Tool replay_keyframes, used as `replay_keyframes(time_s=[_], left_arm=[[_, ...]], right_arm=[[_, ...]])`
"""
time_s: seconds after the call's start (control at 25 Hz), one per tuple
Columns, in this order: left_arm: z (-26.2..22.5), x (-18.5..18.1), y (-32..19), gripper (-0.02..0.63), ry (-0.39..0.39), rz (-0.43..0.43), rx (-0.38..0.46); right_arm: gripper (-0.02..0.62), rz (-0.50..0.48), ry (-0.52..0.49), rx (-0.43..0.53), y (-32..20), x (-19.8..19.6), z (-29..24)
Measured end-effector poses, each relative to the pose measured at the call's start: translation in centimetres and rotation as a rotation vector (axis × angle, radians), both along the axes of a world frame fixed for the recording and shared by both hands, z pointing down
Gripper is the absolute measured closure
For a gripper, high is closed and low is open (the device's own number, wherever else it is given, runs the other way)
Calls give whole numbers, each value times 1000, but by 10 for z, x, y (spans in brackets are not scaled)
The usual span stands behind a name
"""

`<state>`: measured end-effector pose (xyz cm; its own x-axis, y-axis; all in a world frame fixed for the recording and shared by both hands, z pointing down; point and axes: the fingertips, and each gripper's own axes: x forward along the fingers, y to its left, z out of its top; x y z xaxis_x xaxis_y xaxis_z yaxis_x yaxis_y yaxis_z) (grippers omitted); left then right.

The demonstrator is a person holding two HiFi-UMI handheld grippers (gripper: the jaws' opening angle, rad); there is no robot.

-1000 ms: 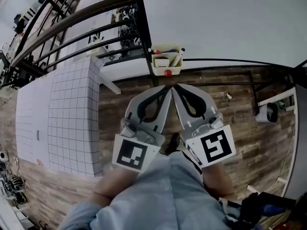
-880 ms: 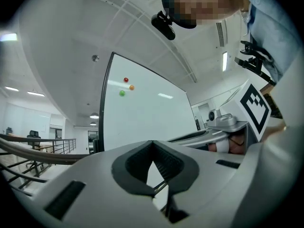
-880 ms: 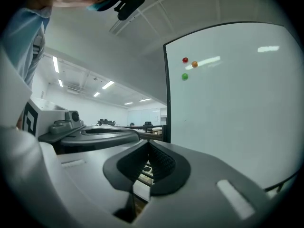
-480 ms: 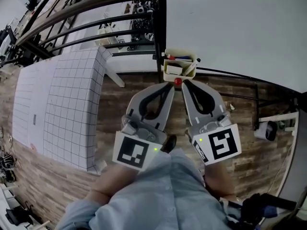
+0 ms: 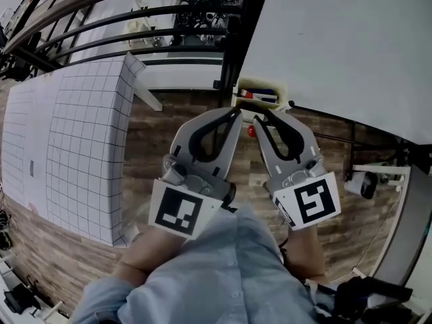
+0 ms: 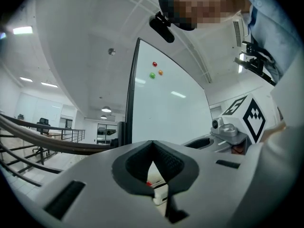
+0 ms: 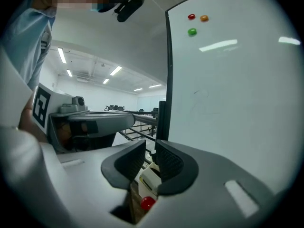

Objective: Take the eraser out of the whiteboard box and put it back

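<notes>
**A:** What do you have around the board?

**B:** I'm looking at a large white whiteboard in a black frame (image 5: 337, 46). Three small round magnets (image 7: 192, 31), red, orange and green, sit high on it. A brown wood-plank floor (image 5: 158, 127) runs under its foot.

**A:** And off to its side?

**B:** Left of the whiteboard I see a white table with a grey grid pattern (image 5: 74, 133). A black metal railing with horizontal bars (image 5: 121, 20) runs past the whiteboard's left edge. Long bright ceiling light strips (image 7: 114, 71) glow in the white ceiling on that side.
</notes>
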<state>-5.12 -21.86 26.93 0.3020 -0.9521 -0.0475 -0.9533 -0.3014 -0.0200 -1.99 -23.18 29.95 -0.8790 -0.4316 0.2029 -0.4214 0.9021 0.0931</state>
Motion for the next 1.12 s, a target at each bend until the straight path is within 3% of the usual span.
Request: replay_keyframes(time_s=[0.04, 0.12, 0.16, 0.44, 0.64, 0.8, 0.96, 1.12], left_arm=[[3, -2, -4, 607, 8, 5, -6], [8, -7, -12, 607, 23, 10, -12], [11, -10, -15, 607, 32, 12, -16], [27, -19, -41, 607, 59, 32, -41], [34, -22, -50, 607, 72, 49, -62], [40, -20, -54, 607, 70, 53, -70], [41, -13, -55, 607, 66, 60, -67], [27, -21, -47, 607, 61, 63, -49]], right_arm=[[548, -13, 20, -14, -3, -2, 6], [436, -38, 61, -56, -8, -6, 21], [418, -50, 83, -68, -11, -7, 29], [384, -138, 354, 7, -21, -14, 76], [380, -182, 489, 36, -16, -20, 101], [412, -208, 507, 33, -16, -18, 107], [444, -170, 441, -6, -22, -13, 105], [448, -154, 414, 25, -19, -21, 79]])
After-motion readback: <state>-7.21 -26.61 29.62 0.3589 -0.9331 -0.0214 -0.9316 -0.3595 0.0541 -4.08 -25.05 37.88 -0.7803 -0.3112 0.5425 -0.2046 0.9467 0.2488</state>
